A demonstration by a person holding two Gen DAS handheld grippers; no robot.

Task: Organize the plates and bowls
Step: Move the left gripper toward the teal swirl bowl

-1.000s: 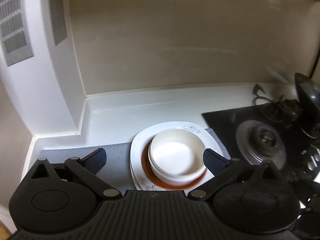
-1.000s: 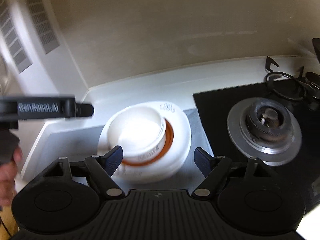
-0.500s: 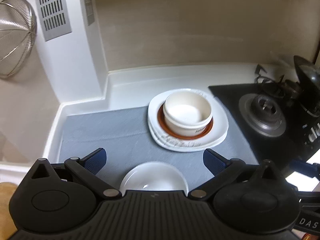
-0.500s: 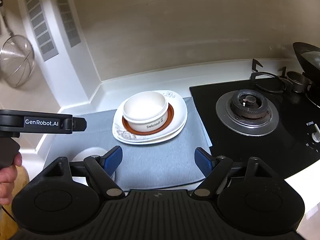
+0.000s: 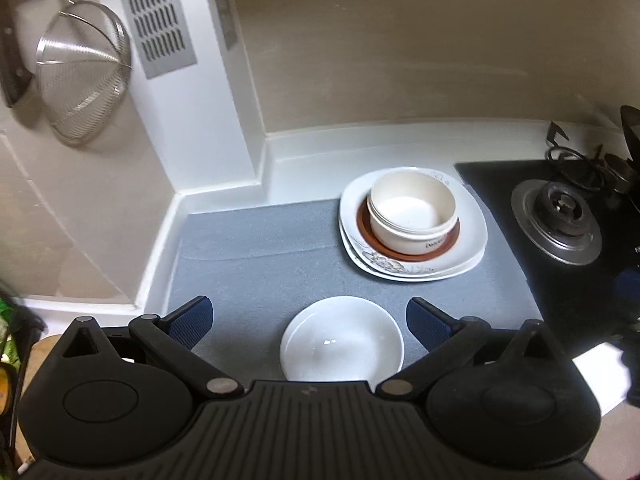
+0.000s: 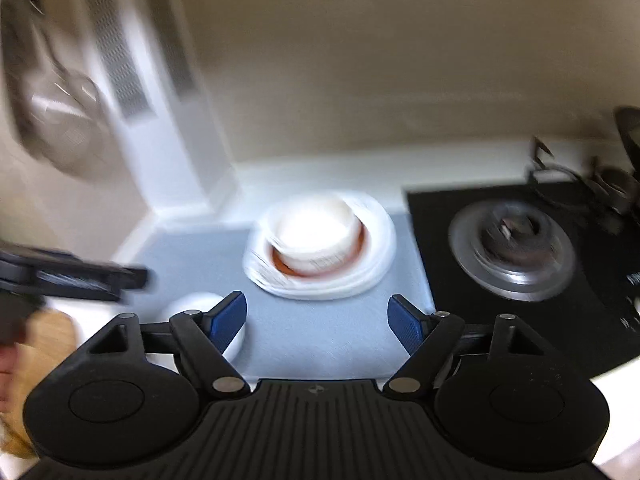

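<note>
On the grey mat point(image 5: 256, 256) the crockery stands in two places. At about two o'clock from the mat's middle in the left wrist view is a stack: two white square plates point(image 5: 472, 236), the lower with a dark flower print on its near rim, then a brown saucer point(image 5: 370, 228), then a cream bowl point(image 5: 412, 212) on top. The bowl's side carries dark lettering that begins "De"; the rest curves out of sight. At six o'clock, near the mat's front edge and well apart from the stack, sits a shallow white bowl point(image 5: 340, 340), empty and upright.

The left gripper point(image 5: 310, 322) hangs above that white bowl with its blue pads spread wide on either side, touching nothing. The right gripper point(image 6: 316, 316) is likewise spread wide with only bare mat between its pads; its view is blurred. In it the stack lies at twelve o'clock and the white bowl point(image 6: 188, 308) at nine o'clock, partly behind the left finger.

A black hob point(image 5: 556, 220) with a gas burner lies at three o'clock. A wire strainer point(image 5: 84, 84) hangs on the wall at ten o'clock beside a grey vent grille point(image 5: 154, 16).
</note>
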